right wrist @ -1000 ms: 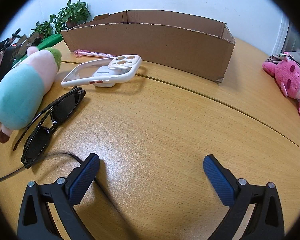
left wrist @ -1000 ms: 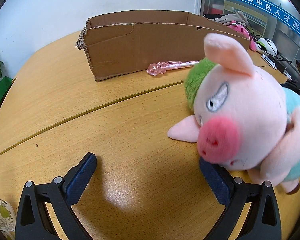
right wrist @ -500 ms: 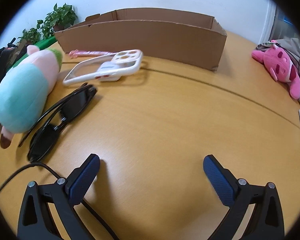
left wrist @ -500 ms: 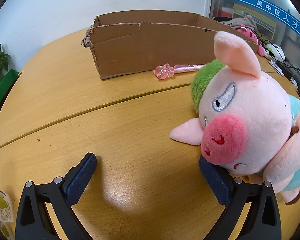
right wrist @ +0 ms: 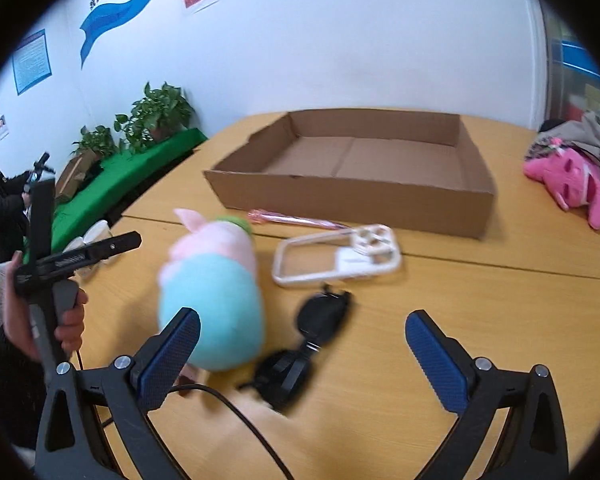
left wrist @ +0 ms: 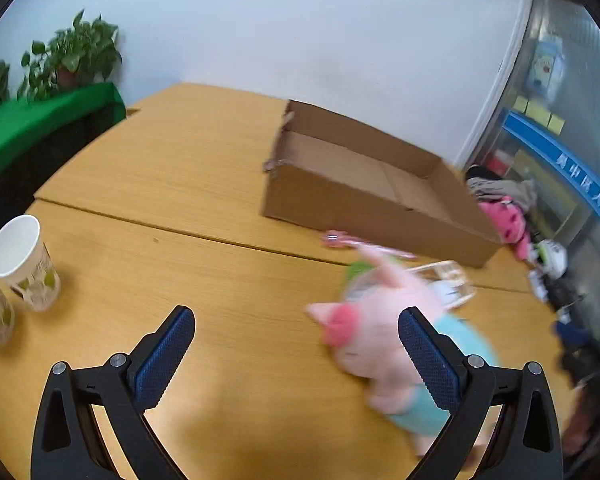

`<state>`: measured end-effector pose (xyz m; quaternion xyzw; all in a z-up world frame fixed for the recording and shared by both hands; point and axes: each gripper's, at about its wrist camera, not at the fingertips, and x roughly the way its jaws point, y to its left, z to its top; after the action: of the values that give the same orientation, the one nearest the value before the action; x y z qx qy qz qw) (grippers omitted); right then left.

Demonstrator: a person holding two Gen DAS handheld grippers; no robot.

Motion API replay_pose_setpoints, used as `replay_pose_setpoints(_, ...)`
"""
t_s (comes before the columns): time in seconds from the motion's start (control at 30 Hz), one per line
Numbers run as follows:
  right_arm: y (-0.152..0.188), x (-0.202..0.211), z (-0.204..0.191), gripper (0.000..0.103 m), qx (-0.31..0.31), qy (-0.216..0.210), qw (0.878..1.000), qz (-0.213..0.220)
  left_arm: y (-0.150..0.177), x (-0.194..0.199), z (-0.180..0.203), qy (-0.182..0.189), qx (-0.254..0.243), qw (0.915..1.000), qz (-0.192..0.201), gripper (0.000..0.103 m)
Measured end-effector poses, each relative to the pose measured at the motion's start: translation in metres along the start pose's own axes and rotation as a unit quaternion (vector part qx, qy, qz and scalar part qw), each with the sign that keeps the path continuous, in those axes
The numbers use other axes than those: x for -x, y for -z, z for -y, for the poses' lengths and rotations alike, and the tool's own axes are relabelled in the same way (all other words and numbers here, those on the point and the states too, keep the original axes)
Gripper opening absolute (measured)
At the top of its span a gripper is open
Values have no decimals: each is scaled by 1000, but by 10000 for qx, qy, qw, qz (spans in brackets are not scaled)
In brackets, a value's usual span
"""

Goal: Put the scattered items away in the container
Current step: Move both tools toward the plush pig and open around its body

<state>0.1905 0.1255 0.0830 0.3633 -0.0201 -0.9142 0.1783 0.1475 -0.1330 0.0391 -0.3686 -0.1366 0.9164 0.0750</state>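
An open, empty cardboard box stands at the back of the table. In front of it lie a pink wand and a white phone case. Nearer are the pig plush in its teal shirt and black sunglasses. My left gripper is open above the table, its right finger in front of the blurred pig. My right gripper is open too, above the sunglasses, the pig by its left finger. Neither holds anything.
Two paper cups stand at the table's left edge. A pink plush and clutter lie at the far right. A hand grips the other tool's handle on the left. A black cable runs under my right gripper. Plants line the wall.
Both grippers have risen and pulled back from the table, so I now look down into the box. The pig looks smaller and blurred. Both stay open.
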Motion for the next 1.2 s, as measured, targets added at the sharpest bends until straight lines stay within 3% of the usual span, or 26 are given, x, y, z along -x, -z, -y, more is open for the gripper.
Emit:
replay_pose_setpoints(0.13, -5, -9, -17, 102, -129, 142, 9998, -95, -5, 11, 27, 90, 2, 9999, 69, 103)
replay_pose_setpoints(0.5, 4, -22, -29, 102, 76, 364, 9982, -476, 3, -22, 57, 186, -110, 9984, -530, 103)
replay_pose_setpoints(0.9, 3, -50, -30, 102, 153, 210, 9963, -817, 3, -53, 50, 231, 33, 9956, -904, 103)
replay_pose_setpoints(1.2, 2, -64, -30, 102, 195, 59, 9952, -961, 5, -64, 56, 502, -7, 9929, -1077, 103)
